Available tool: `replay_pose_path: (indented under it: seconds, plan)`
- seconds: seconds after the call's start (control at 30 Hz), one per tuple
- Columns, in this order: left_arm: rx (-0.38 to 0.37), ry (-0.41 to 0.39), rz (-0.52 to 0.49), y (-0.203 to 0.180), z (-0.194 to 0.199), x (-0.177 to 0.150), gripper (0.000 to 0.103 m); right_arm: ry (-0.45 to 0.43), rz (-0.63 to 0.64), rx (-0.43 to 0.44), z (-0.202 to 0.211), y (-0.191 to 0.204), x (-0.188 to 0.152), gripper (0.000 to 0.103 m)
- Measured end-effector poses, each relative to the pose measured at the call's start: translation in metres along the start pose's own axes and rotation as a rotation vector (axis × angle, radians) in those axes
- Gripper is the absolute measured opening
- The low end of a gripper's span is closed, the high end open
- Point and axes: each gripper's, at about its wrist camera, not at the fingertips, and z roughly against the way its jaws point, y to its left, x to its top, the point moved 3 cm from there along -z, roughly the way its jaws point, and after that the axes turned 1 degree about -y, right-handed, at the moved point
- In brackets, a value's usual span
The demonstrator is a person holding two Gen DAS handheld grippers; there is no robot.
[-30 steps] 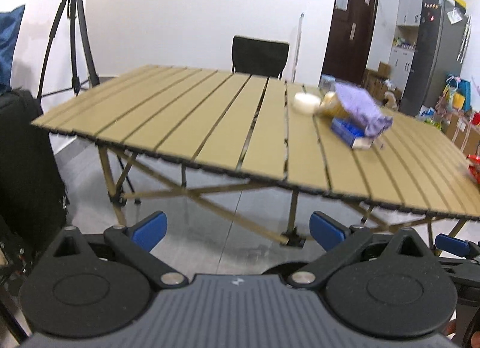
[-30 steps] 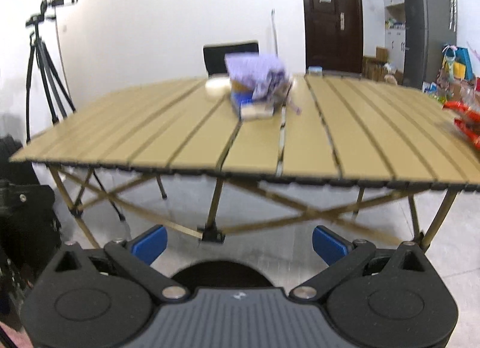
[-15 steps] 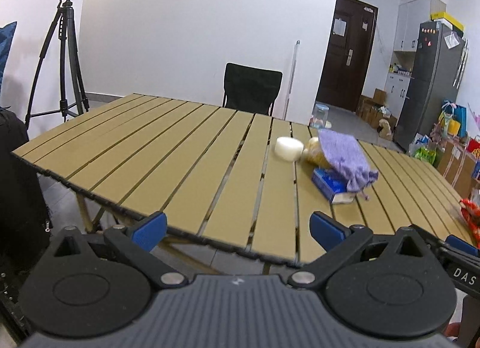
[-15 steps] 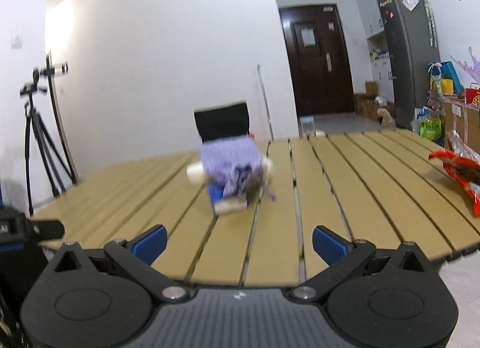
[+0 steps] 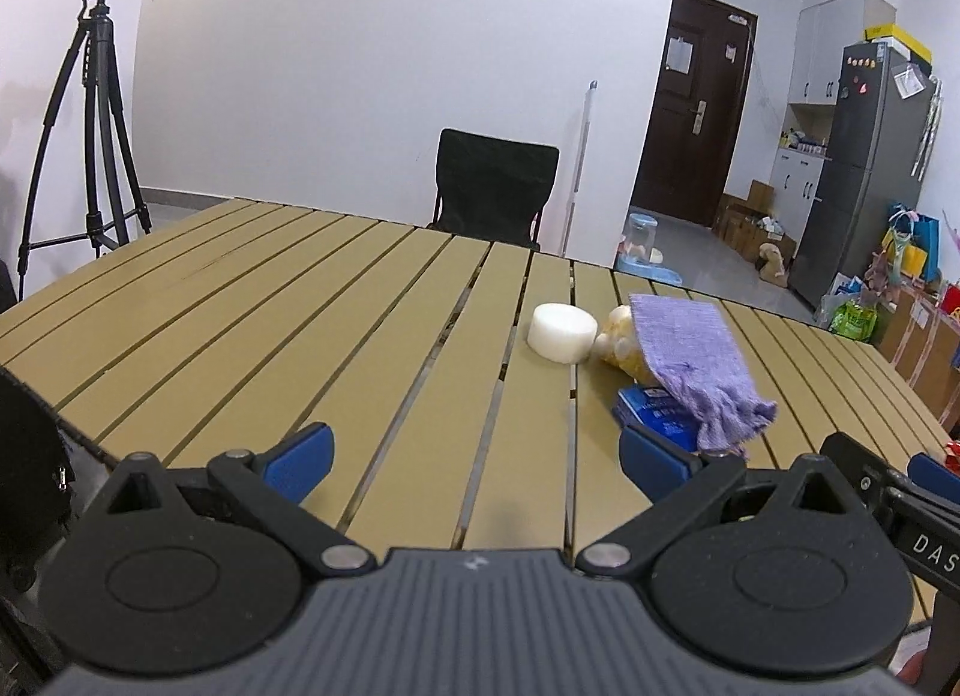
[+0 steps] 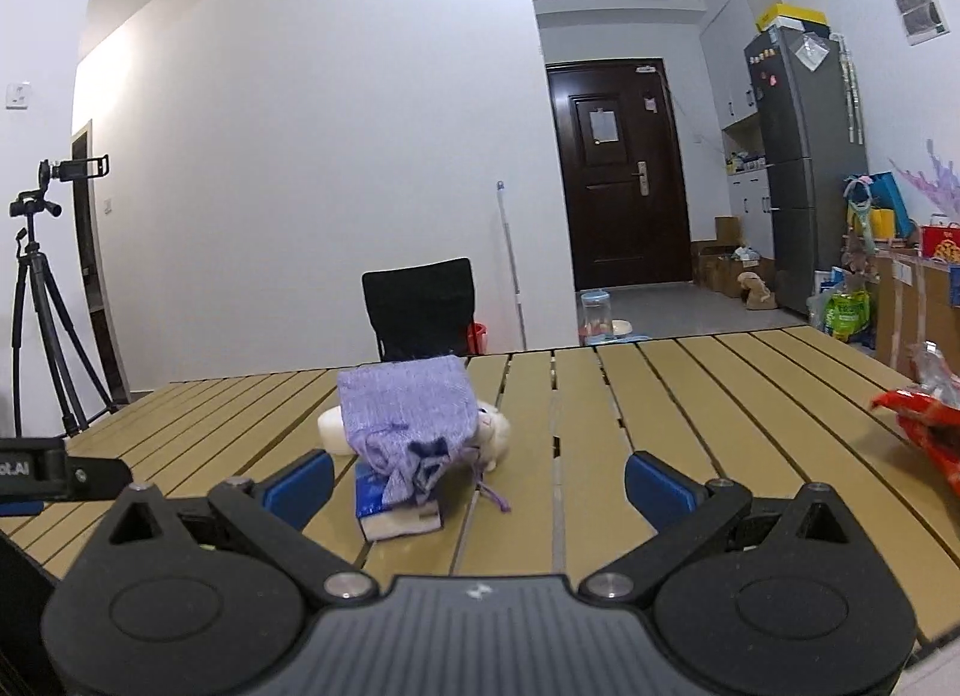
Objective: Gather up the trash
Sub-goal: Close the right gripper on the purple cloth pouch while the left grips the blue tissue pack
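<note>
Over the near edge of the bench (image 5: 252, 300), left tongs (image 5: 474, 450) and right tongs (image 6: 477, 483) both spread wide and empty, aimed level at the purple cloth (image 6: 408, 417), likely lined up for a first grab. Beyond, purple cloth draped over a blue packet (image 6: 390, 507) and a yellowish lump (image 5: 621, 339), long axis running away from the tongs, frayed end nearest; white puck (image 5: 561, 331) just left of the cloth, red wrapper (image 6: 927, 432) well right of it.

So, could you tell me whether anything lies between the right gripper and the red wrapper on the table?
Nothing visible does. The right gripper is open, and only bare slats of the table separate it from the red wrapper at the right edge.
</note>
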Motion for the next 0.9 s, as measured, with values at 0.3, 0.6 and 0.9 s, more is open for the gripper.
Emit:
replay_pose_path:
  seconds: [0.3, 0.6, 0.9]
  plan:
    - [0.036, 0.015, 0.002, 0.003, -0.045, 0.024, 0.103, 0.034, 0.060, 0.020, -0.063, 0.022, 0.011, 0.103]
    - [0.055, 0.051, -0.023, 0.005, -0.072, 0.027, 0.103, 0.140, 0.121, 0.017, -0.130, 0.044, 0.004, 0.086]
    - [0.059, 0.081, -0.010, 0.006, -0.076, 0.021, 0.103, 0.131, 0.057, 0.052, -0.128, 0.034, 0.005, 0.024]
